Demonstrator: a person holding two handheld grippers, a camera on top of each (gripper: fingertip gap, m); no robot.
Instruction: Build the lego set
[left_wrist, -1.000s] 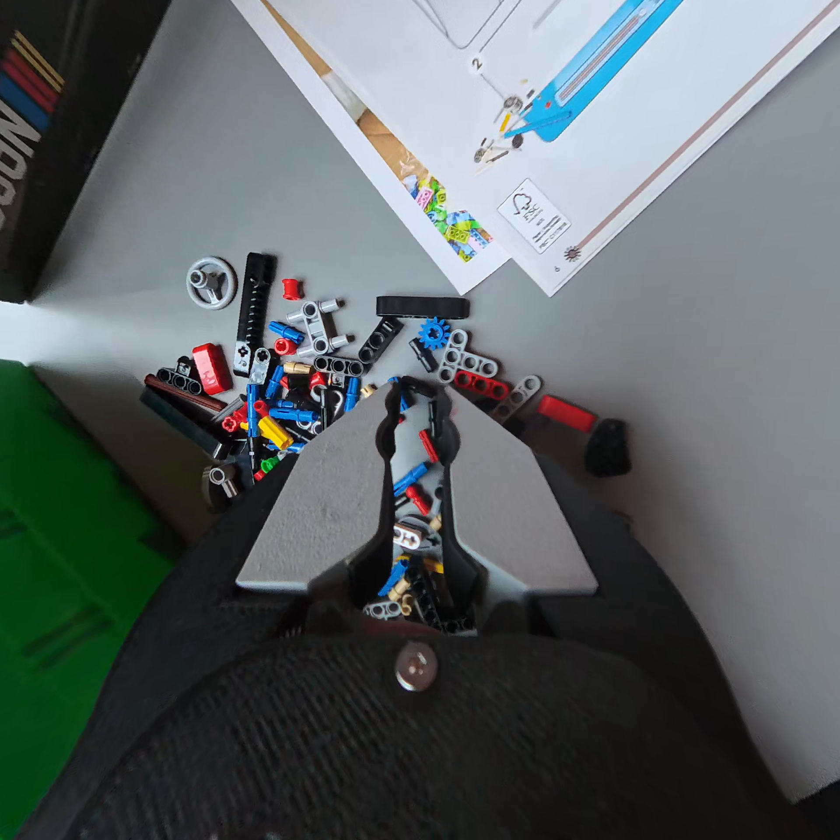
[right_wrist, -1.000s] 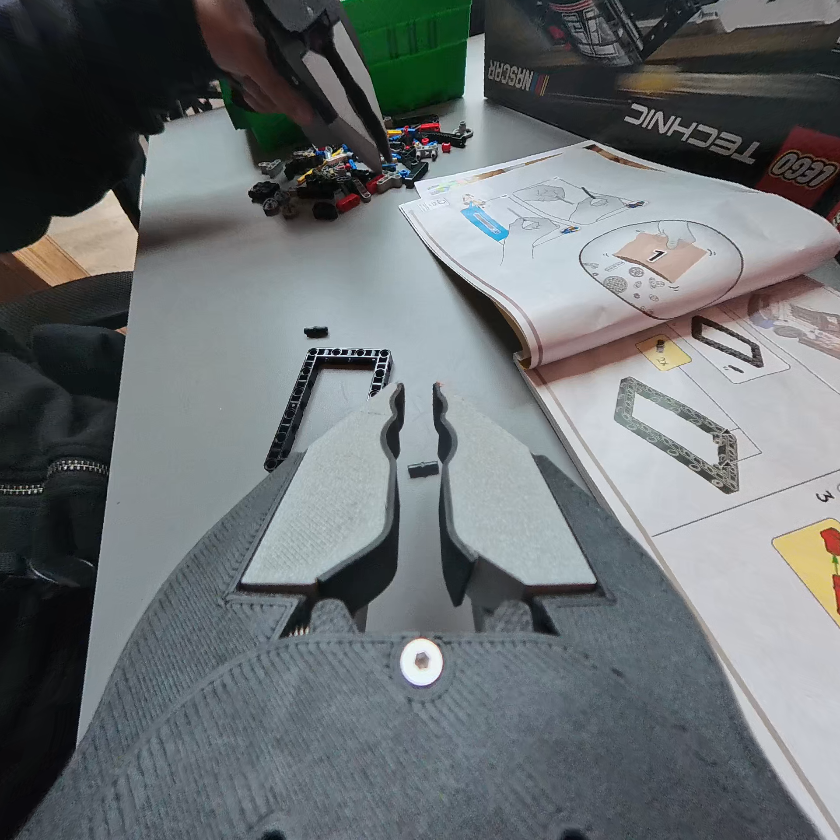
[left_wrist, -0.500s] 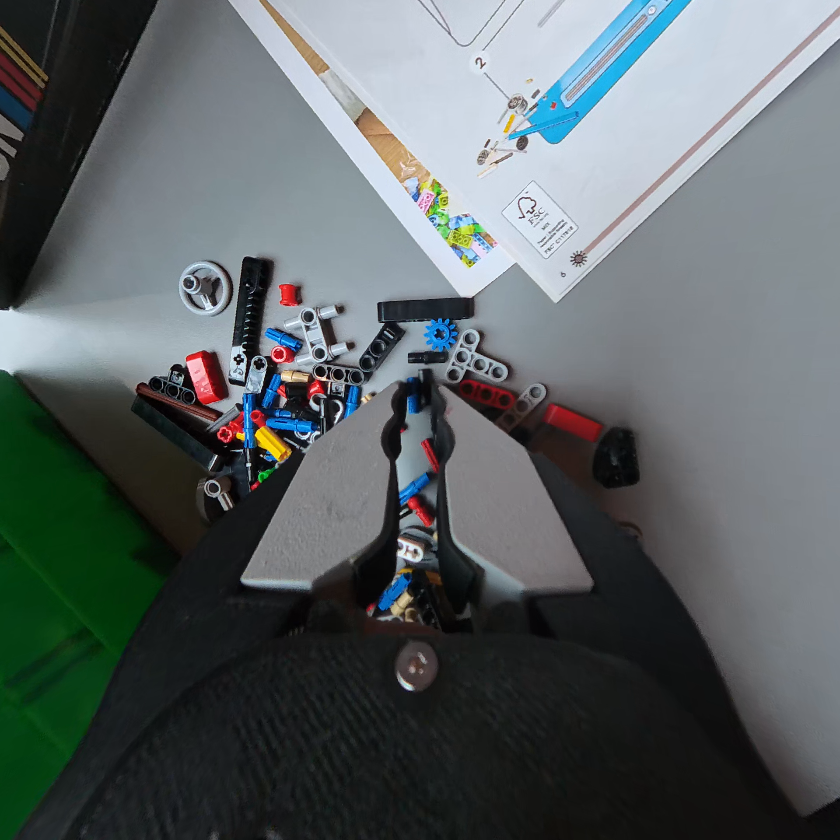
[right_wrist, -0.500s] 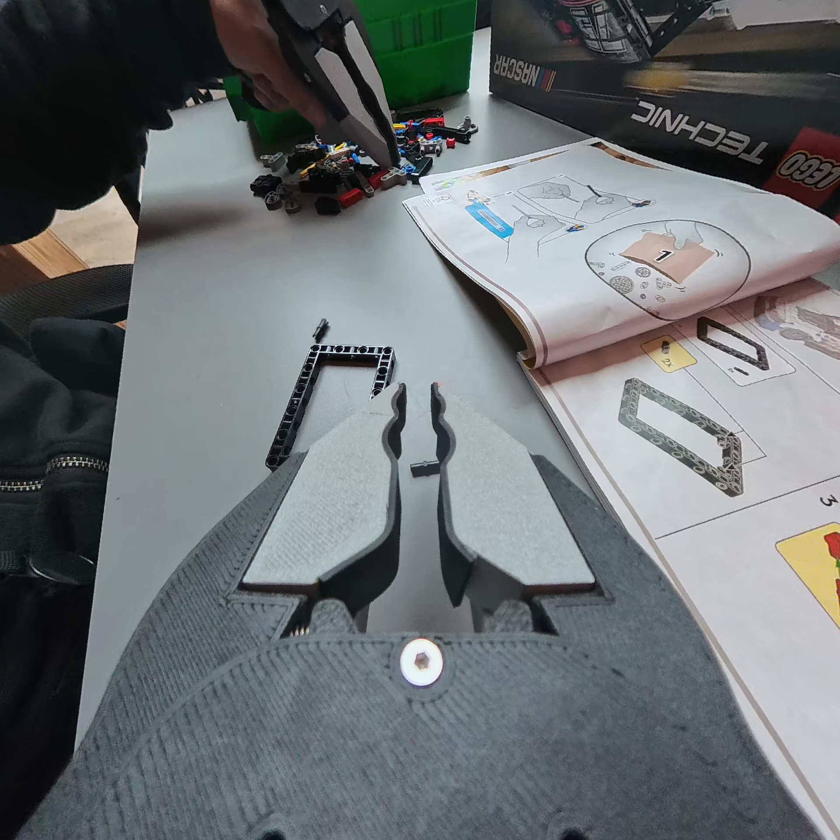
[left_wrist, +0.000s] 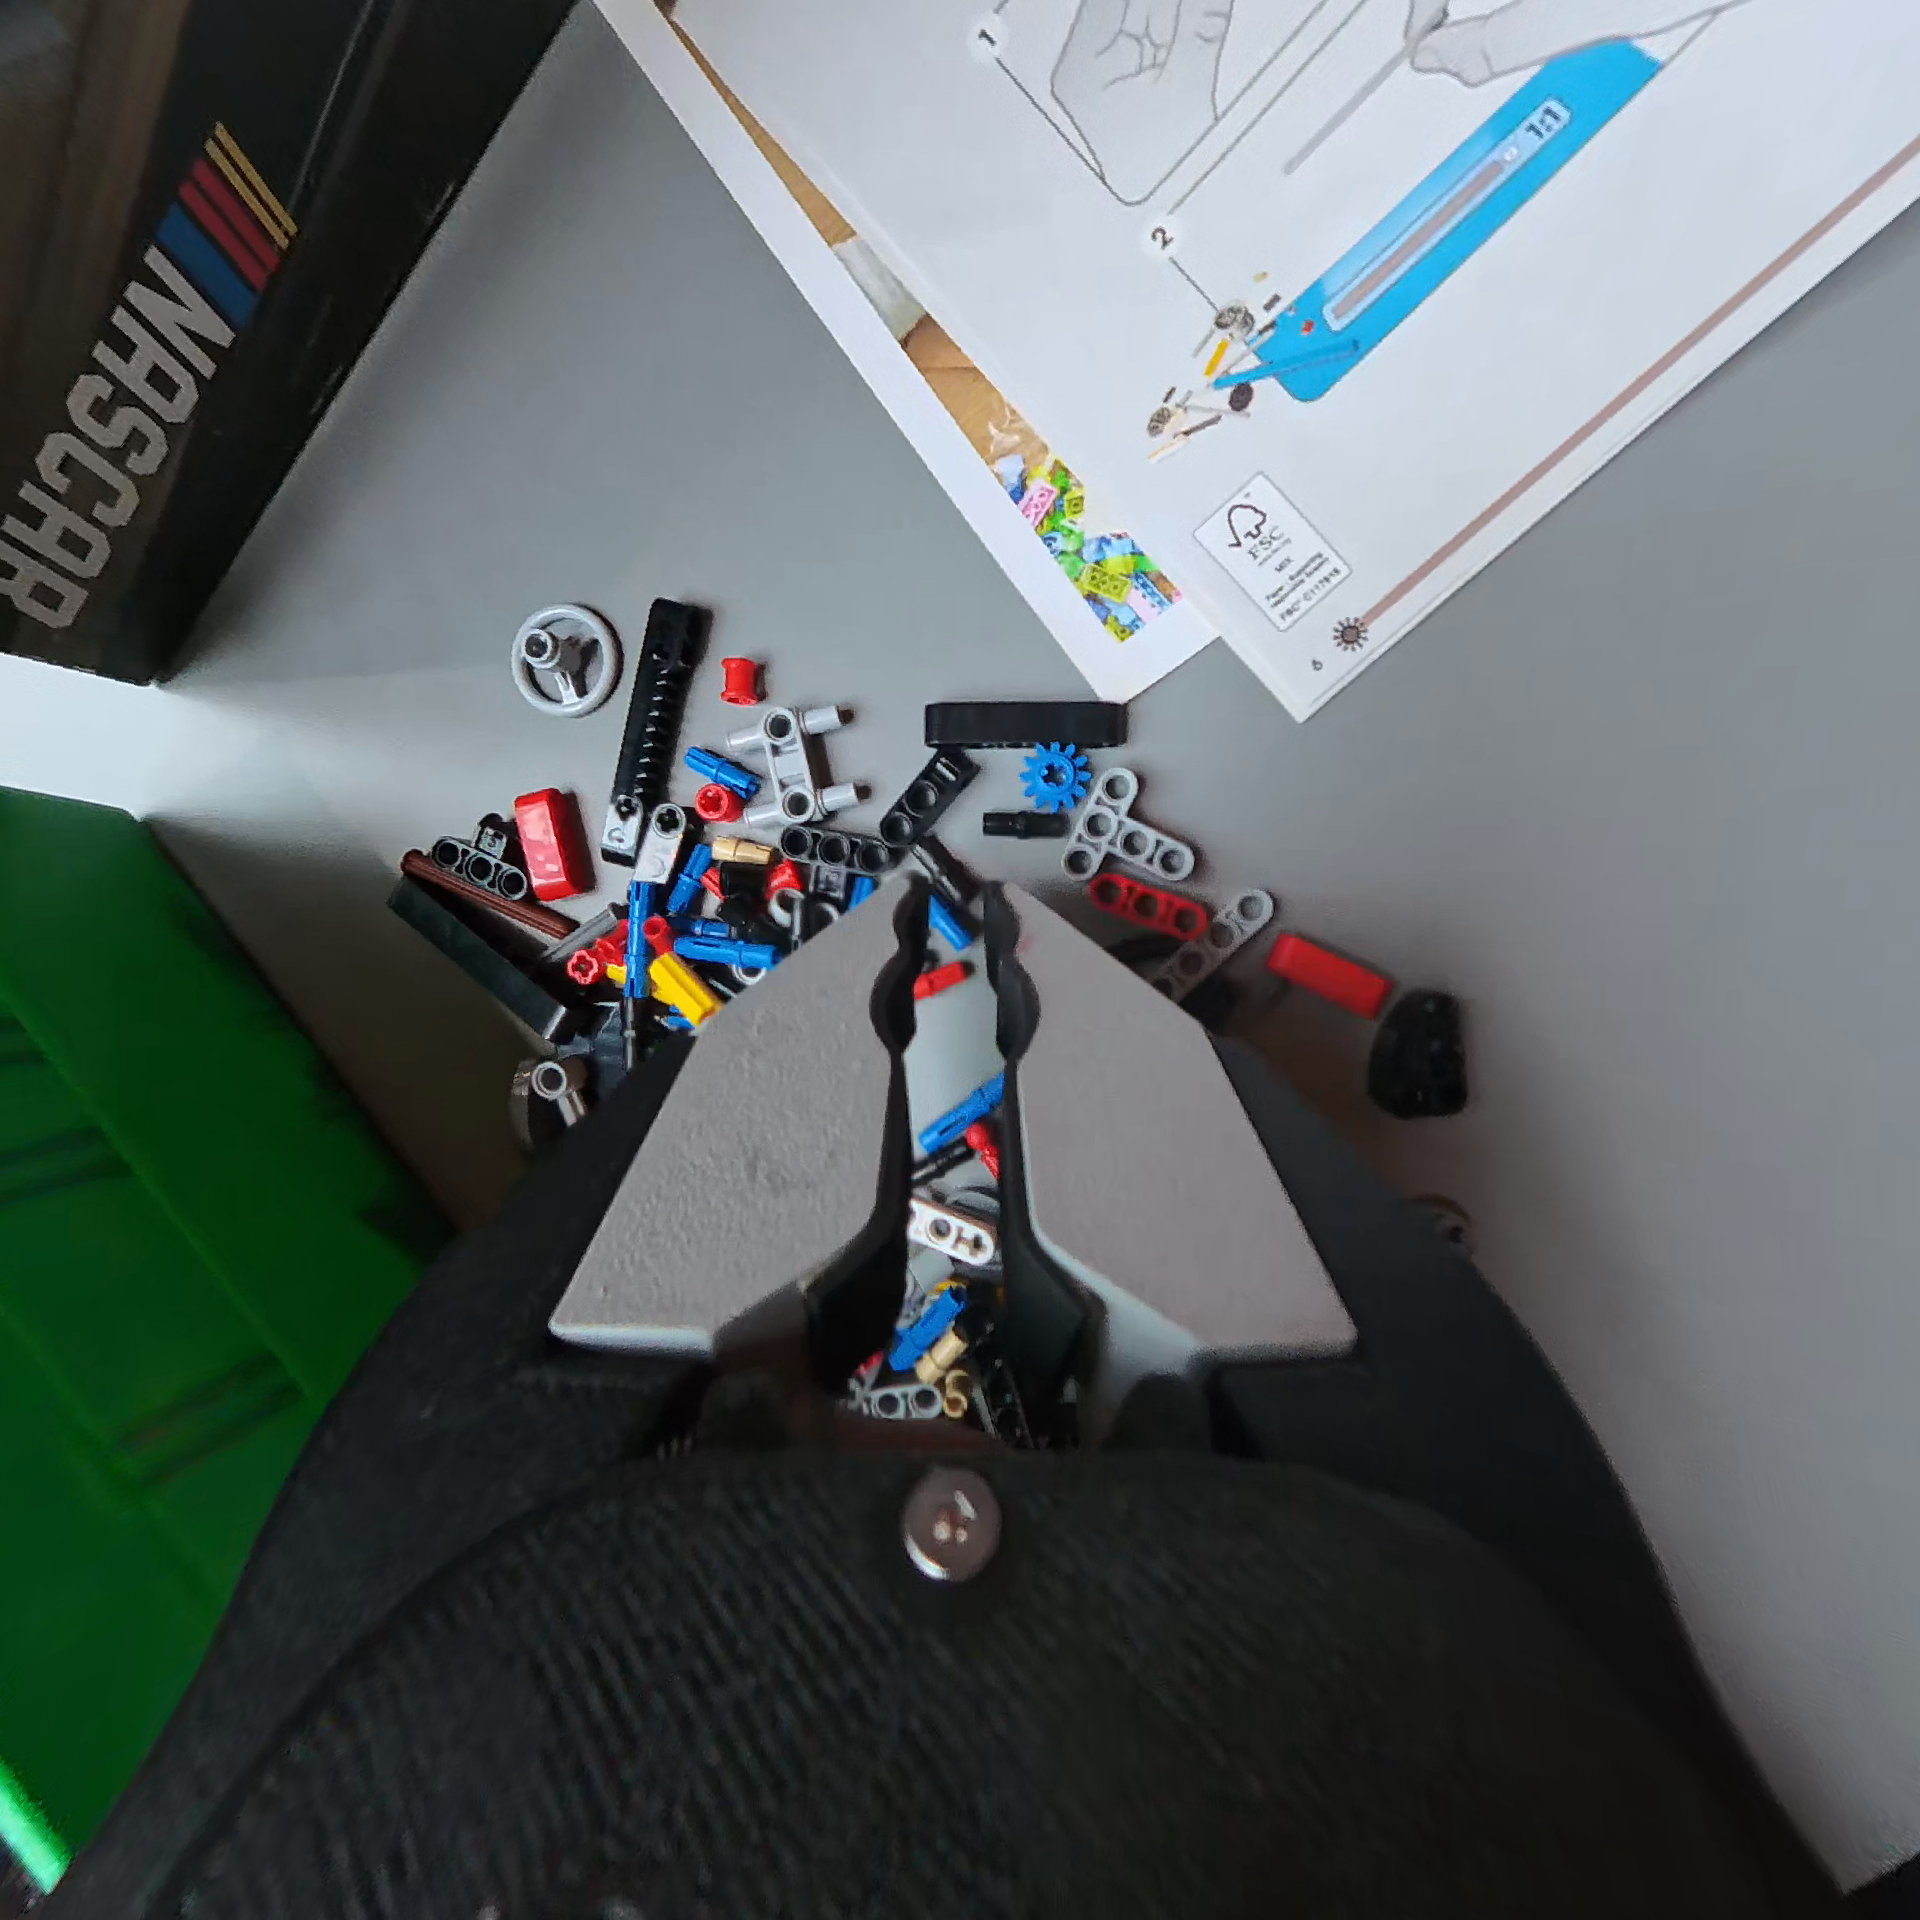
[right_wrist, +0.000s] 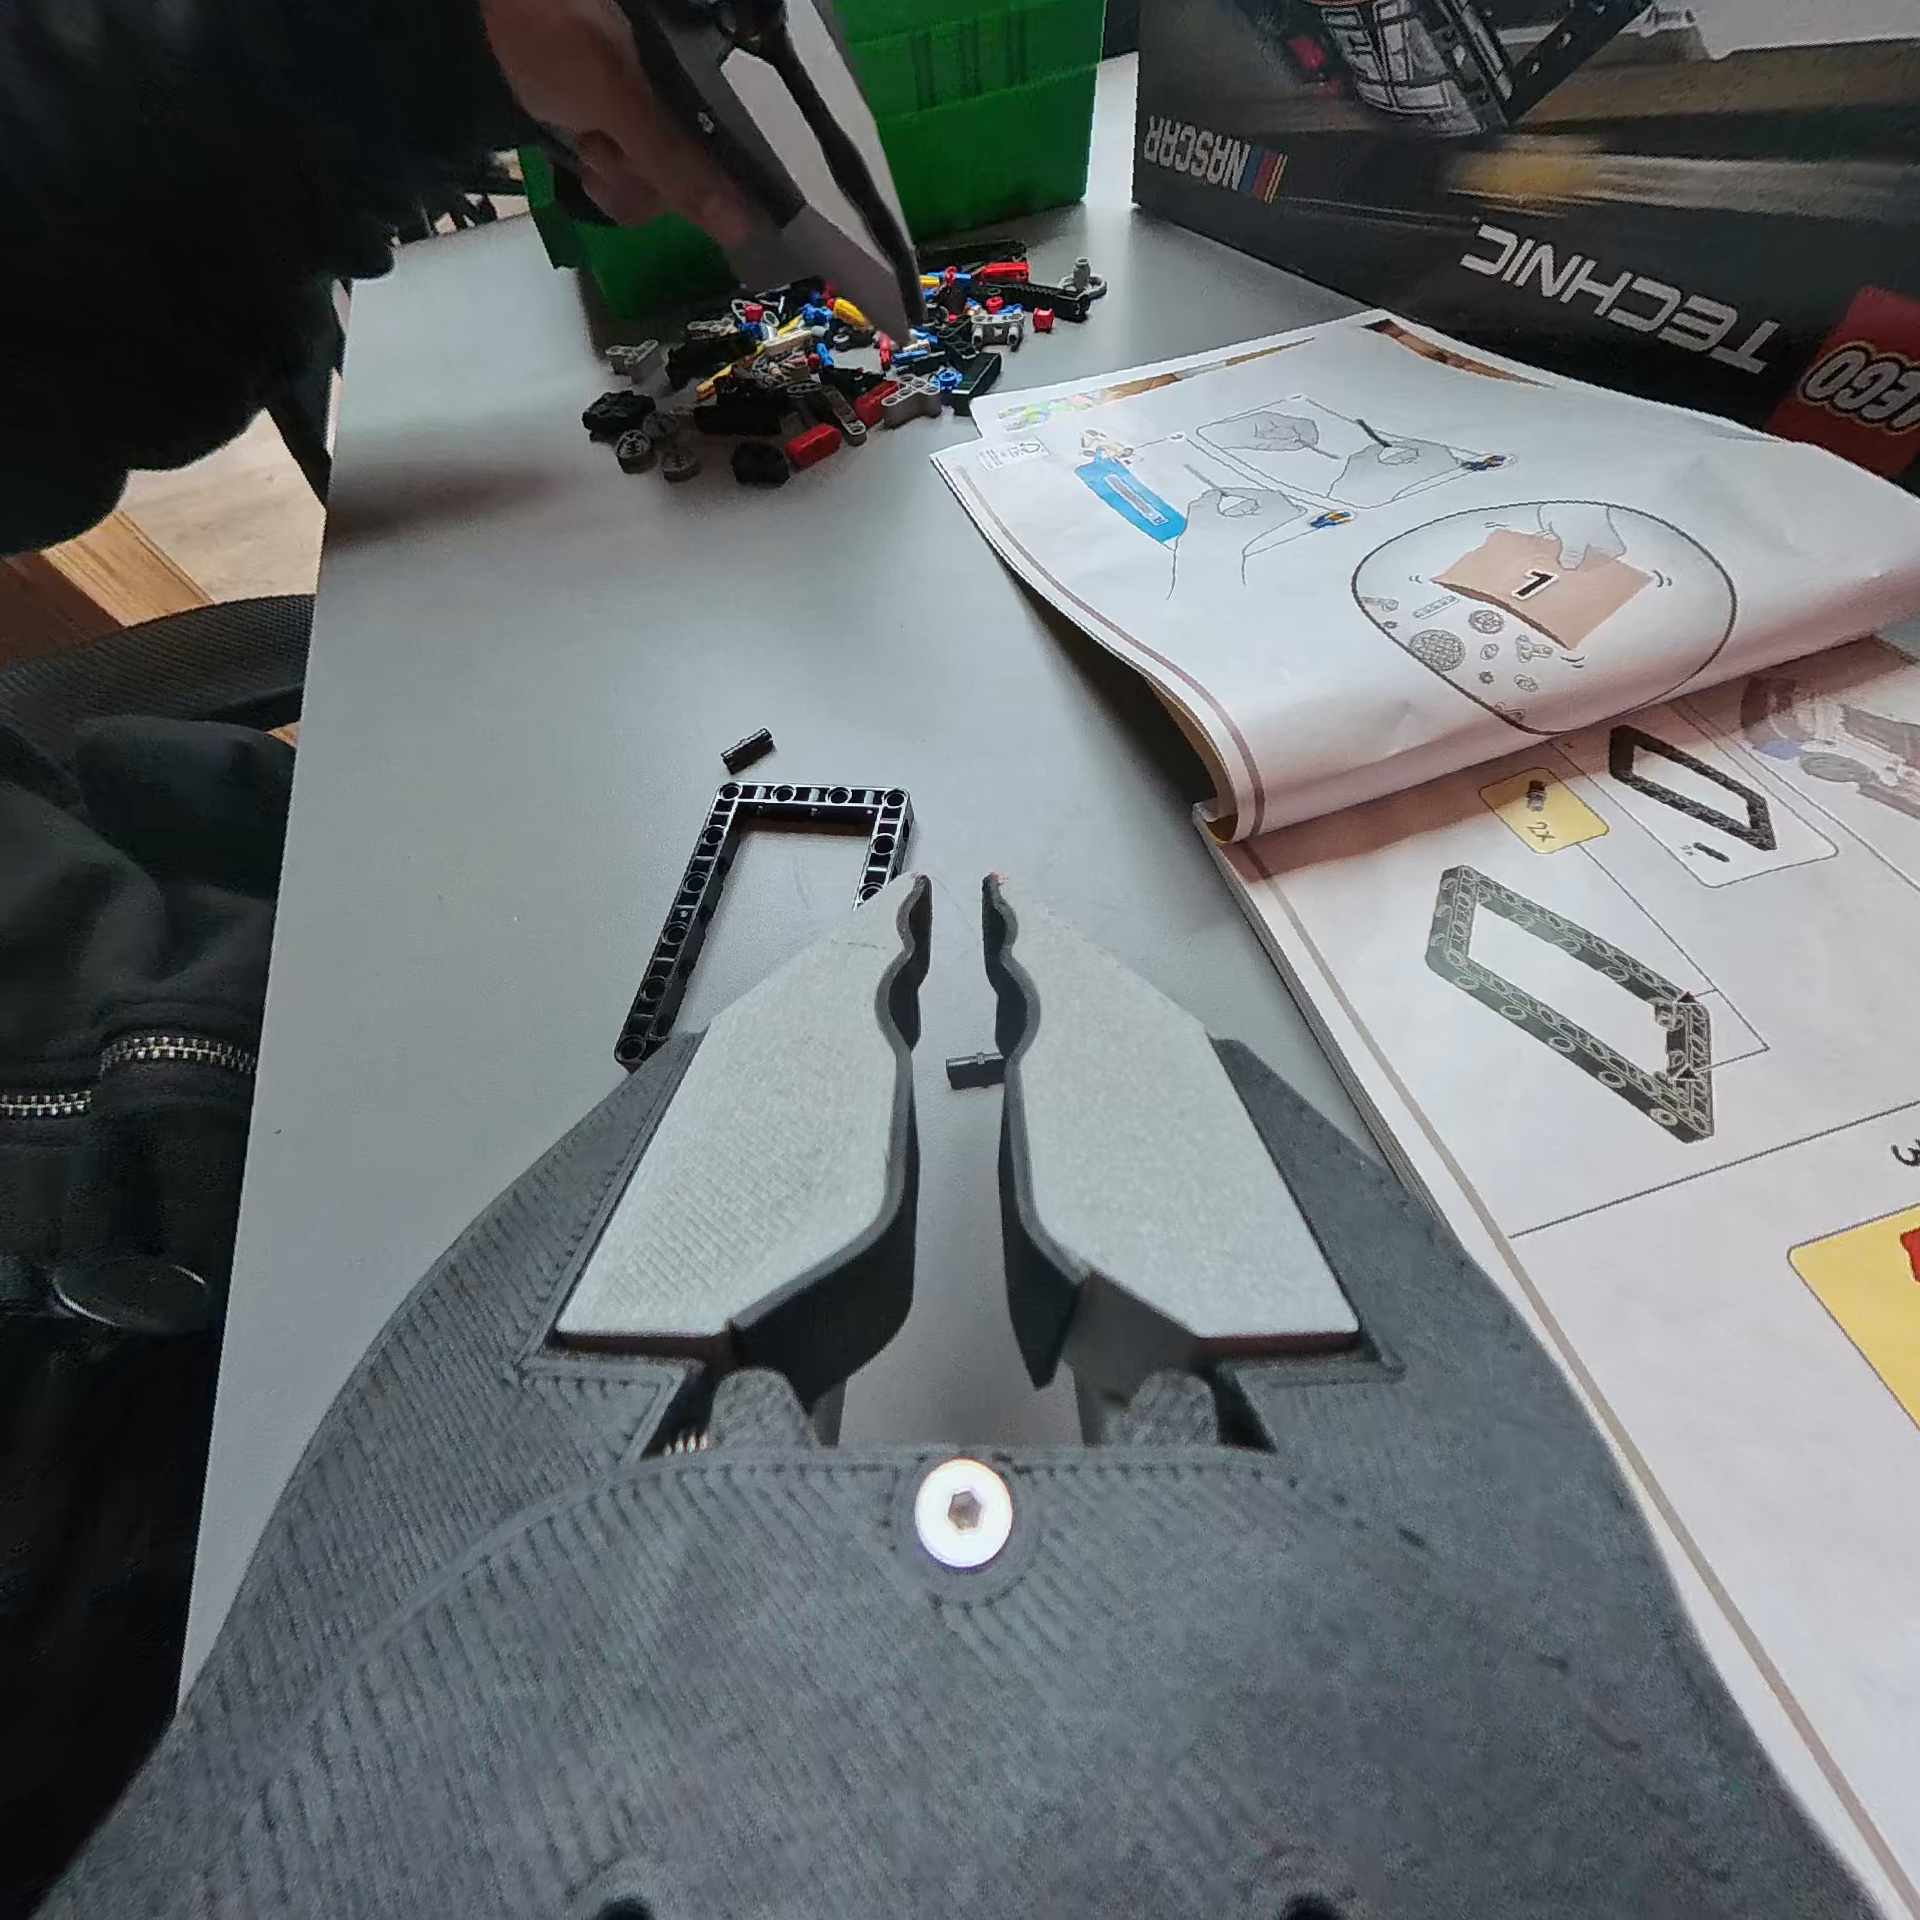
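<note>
Left claw (left_wrist: 951, 899) slightly parted over brick pile (left_wrist: 727, 894) (empty), right claw (right_wrist: 954, 894) ajar, black pin (right_wrist: 971, 1068) between its fingers, untouched

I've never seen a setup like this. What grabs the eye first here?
Probably the bright pile of small lego pieces on the grey table, with the left gripper poised over it, fingers slightly apart. Nearer the right gripper, a black rectangular frame lies flat beside the open instruction booklet. A green bin stands behind the pile.
</note>
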